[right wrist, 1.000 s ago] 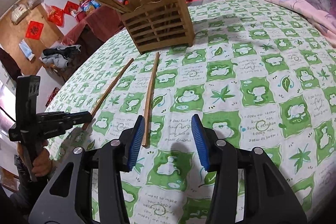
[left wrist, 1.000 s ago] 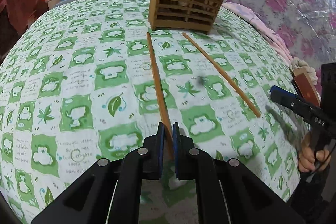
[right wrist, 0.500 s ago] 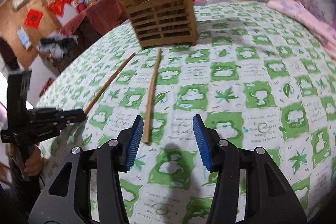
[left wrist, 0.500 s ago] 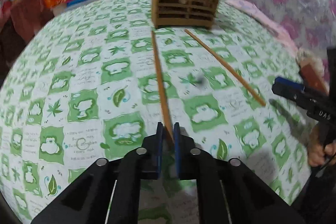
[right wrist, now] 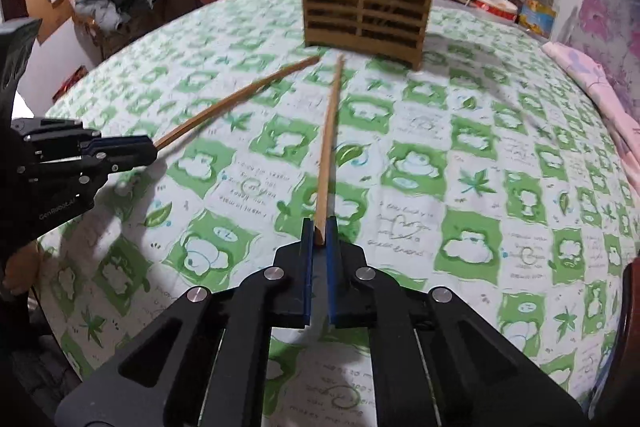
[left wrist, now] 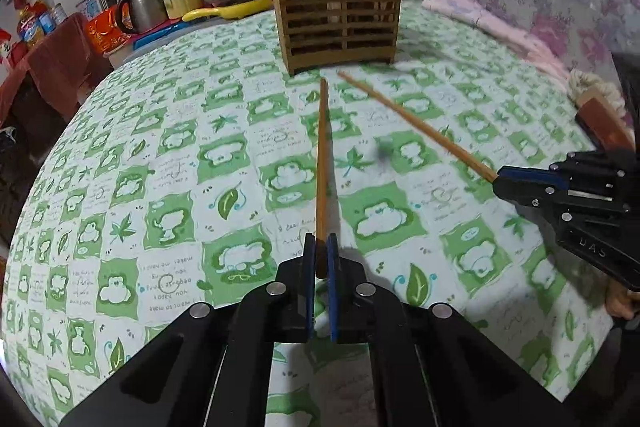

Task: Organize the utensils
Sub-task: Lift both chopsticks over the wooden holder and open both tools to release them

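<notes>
Each claw, left (left wrist: 319, 259) and right (right wrist: 319, 241), is clamped on one long brown wooden chopstick (left wrist: 322, 163) (right wrist: 329, 139) whose far tip lies just before the slatted wooden utensil holder (left wrist: 340, 23), already stocked with sticks; neither is in yet.

Soft, dim indoor light; faint shadows beneath the wooden holder (left wrist: 340, 15), slight motion blur, fisheye bending and black corners around it.

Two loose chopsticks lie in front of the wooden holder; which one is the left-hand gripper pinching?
The left gripper pinches the chopstick running straight up the left view toward the holder. The slanting chopstick is in the right gripper.
</notes>
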The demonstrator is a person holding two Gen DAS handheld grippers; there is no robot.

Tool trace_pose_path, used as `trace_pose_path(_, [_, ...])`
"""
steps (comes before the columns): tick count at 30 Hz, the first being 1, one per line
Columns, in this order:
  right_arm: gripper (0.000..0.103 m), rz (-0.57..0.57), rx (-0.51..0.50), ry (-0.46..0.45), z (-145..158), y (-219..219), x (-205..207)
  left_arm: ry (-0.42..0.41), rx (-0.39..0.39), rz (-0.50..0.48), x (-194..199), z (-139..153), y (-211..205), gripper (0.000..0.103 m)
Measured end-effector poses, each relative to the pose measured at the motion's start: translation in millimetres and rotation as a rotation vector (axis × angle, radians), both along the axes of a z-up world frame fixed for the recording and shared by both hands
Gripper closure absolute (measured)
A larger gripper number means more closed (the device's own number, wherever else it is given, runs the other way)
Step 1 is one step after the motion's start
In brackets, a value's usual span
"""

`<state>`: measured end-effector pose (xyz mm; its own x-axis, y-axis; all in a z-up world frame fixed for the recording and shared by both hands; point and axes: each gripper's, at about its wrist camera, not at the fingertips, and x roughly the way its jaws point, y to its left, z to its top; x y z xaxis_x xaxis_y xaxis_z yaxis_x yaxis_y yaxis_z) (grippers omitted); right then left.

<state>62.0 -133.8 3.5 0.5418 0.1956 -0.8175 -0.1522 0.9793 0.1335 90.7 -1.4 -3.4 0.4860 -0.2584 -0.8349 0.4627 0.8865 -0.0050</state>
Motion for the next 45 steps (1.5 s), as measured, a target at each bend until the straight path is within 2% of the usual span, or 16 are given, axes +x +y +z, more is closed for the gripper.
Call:
trace_pose_path(7, [0.097, -0.042, 0.029, -0.101, 28.7, -11.4, -7.7, -0.021, -0.07, 0.016, 9.9, 29.7, -0.8, 0.097])
trace_pose_path(11, [0.097, -0.07, 0.066, -0.206, 72.9, -24.6, -5.4, -0.065, -0.109, 0.009, 19.5, 69.9, -6.0, 0.097])
trace_pose_path(17, [0.097, -0.094, 0.092, -0.306, 124.7, -38.0, 9.6, -0.115, -0.115, -0.013, 39.8, 113.3, -28.2, 0.097])
trace_pose_path(25, [0.097, -0.103, 0.094, -0.347, 157.3, -43.5, 43.1, -0.128, -0.134, -0.021, 75.0, 151.3, -48.6, 0.097])
trace_pose_path(31, [0.097, -0.109, 0.098, -0.396, 188.5, -48.0, 68.4, -0.178, -0.157, -0.025, 101.1, 195.5, -60.1, 0.097])
trace_pose_path(37, [0.097, -0.143, 0.144, -0.485, 230.0, -59.7, 104.2, -0.271, -0.197, 0.015, 129.2, 246.3, -67.0, 0.097])
trace_pose_path(40, [0.097, -0.187, 0.153, -0.548, 249.7, -66.0, 125.5, -0.342, -0.243, 0.052, 148.7, 274.9, -69.9, 0.097])
trace_pose_path(43, [0.097, -0.224, 0.143, -0.59, 256.4, -69.7, 141.9, -0.413, -0.277, 0.081, 162.0, 287.5, -72.1, 0.097])
trace_pose_path(45, [0.097, -0.245, 0.13, -0.608, 251.5, -69.8, 155.6, -0.454, -0.275, 0.11, 174.9, 283.2, -75.9, 0.097])
